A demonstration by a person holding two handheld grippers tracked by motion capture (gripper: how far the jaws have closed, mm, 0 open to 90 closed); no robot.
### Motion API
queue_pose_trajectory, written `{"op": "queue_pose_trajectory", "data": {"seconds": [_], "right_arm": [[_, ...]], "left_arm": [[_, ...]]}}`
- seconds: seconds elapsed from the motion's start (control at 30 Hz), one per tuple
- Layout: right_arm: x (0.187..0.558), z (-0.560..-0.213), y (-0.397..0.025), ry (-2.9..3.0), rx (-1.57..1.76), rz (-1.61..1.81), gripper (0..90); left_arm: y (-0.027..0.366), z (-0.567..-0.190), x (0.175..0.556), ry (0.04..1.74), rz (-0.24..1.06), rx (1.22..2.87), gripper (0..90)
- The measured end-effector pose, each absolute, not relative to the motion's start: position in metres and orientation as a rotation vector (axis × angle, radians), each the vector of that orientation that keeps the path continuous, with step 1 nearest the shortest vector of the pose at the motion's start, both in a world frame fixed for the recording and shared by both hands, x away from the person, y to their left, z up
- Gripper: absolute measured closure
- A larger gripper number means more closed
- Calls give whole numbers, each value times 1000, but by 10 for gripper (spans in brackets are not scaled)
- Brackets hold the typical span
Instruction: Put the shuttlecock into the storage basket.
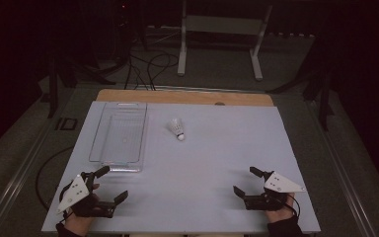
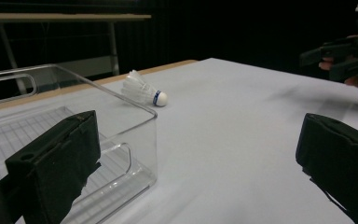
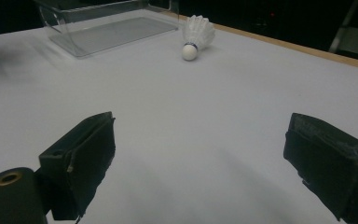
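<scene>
Clear plastic bin (image 1: 120, 136) sits empty, shuttlecock (image 1: 177, 129) just beside it; left gripper (image 1: 111, 182) and right gripper (image 1: 246, 180) gape wide.

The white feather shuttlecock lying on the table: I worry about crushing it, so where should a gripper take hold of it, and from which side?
Probably by the round white cork tip, which looks firmer than the skirt. The white feather shuttlecock lies on its side beside the clear plastic bin, cork toward the person, so come from above, jaws across the cork. The open right gripper has a free path.
</scene>
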State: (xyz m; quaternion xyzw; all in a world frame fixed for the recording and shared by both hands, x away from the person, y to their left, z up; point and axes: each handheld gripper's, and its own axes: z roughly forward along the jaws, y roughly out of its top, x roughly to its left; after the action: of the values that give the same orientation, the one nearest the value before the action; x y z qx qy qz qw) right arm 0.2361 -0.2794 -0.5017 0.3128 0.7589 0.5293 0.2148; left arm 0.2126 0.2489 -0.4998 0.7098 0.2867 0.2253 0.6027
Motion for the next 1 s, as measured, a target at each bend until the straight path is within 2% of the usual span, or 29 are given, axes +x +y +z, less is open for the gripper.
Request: {"op": "queue_pose_trajectory", "data": {"seconds": [1.0], "right_arm": [[234, -494, -279, 2117, 882, 1432, 86]], "left_arm": [[247, -500, 212, 651, 498, 1645, 2]]}}
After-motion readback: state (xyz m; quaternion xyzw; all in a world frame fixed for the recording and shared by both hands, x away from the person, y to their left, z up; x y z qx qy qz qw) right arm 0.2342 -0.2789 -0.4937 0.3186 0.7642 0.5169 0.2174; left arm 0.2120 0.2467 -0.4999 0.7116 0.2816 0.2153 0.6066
